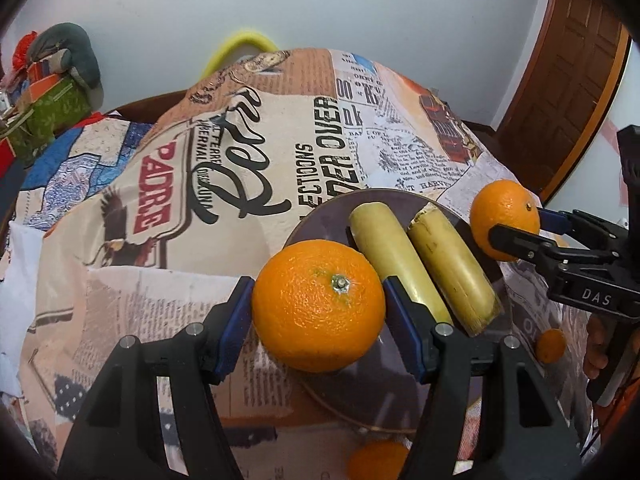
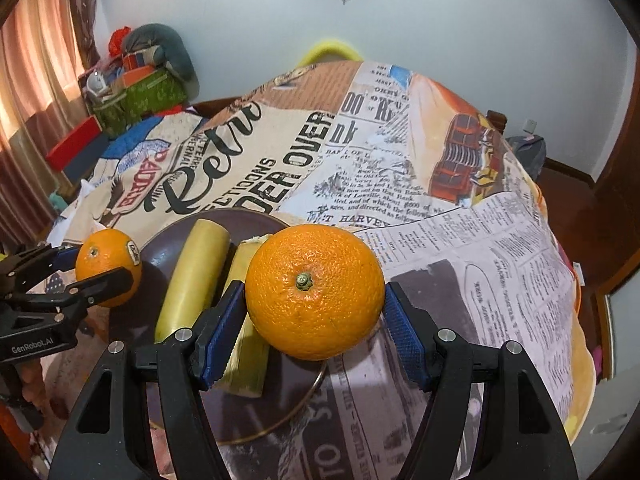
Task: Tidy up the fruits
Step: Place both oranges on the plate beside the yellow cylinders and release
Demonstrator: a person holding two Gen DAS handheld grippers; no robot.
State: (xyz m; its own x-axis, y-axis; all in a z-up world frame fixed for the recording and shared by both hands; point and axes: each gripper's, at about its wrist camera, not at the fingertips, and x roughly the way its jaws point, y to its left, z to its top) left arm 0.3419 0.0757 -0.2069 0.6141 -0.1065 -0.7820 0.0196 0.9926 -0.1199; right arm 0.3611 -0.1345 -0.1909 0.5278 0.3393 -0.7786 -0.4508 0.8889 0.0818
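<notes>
Left wrist view: the left gripper (image 1: 318, 306) has a round orange (image 1: 318, 306) clamped between its blue-padded fingers (image 1: 236, 326), above the near-left rim of the dark round plate (image 1: 320, 208).
Right wrist view: the right gripper (image 2: 315, 292) likewise has its fingers (image 2: 404, 336) closed on a second round orange (image 2: 315, 292), above the plate's right rim.
Plate: sits on the bench under a newspaper-print cloth (image 1: 200, 200), toward the near edge; two pale yellow banana pieces (image 1: 424, 264) lie side by side across it.
Why held so: both oranges seem poised to go down on either side of the bananas, grouping the fruit on one plate.
Pose: both grippers point forward, roughly level, flanking the plate; neither orange touches it, I judge.
Loose fruit: more orange shapes (image 1: 378, 460) show low near the bench's near edge, partly hidden.
</notes>
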